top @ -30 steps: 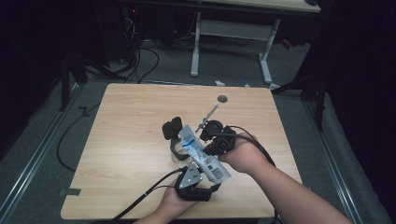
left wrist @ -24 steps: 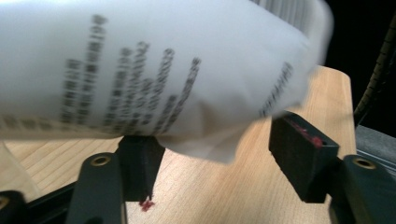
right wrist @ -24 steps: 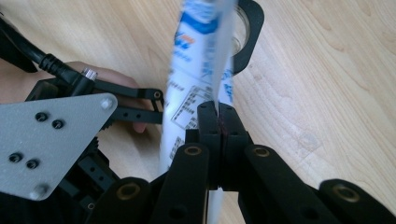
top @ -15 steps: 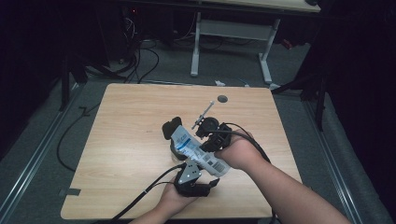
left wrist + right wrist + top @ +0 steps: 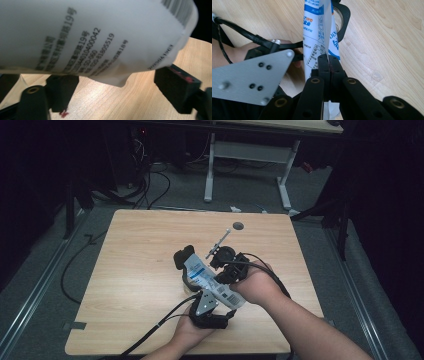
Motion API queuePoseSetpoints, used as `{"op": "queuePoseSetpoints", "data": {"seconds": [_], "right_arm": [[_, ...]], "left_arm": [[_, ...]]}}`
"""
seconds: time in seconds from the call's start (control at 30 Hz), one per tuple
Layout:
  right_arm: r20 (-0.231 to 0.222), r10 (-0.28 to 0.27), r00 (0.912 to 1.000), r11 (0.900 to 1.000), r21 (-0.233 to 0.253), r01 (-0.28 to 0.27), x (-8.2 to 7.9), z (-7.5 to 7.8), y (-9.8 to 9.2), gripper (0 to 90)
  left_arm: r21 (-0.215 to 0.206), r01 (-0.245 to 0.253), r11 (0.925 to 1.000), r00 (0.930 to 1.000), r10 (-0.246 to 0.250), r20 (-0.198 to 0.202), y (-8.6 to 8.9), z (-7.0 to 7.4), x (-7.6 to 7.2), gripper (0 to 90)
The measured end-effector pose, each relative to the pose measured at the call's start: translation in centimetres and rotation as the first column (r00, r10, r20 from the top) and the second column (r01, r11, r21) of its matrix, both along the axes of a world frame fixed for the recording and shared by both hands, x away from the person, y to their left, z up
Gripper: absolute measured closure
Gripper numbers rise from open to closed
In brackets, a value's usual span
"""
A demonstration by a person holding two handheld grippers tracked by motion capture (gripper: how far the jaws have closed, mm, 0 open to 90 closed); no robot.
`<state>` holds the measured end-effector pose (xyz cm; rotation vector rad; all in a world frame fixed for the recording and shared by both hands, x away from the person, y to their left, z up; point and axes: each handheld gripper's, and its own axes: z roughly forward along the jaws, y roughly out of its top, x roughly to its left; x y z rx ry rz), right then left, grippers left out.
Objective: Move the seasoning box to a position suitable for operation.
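White printed pouch (image 5: 210, 282), held above the wooden table (image 5: 130, 270) near its front edge. My right tongs (image 5: 328, 65) are pinched together on the pouch's edge; my left tongs (image 5: 117, 92) stand apart beneath it, the pouch lying across them above the jaws.
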<state>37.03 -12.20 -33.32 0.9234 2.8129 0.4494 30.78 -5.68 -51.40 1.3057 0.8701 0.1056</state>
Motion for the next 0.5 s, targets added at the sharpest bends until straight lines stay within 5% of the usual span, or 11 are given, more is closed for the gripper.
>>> {"op": "queuePoseSetpoints", "data": {"seconds": [0.5], "right_arm": [[0.012, -0.008, 0.9999, 1.000, 0.003, 0.008, -0.11, 0.07, -0.50, 90.0]], "left_arm": [[0.003, 0.023, 0.9997, 0.9995, -0.023, 0.020, 0.07, 0.14, -0.51, 31.6]]}}
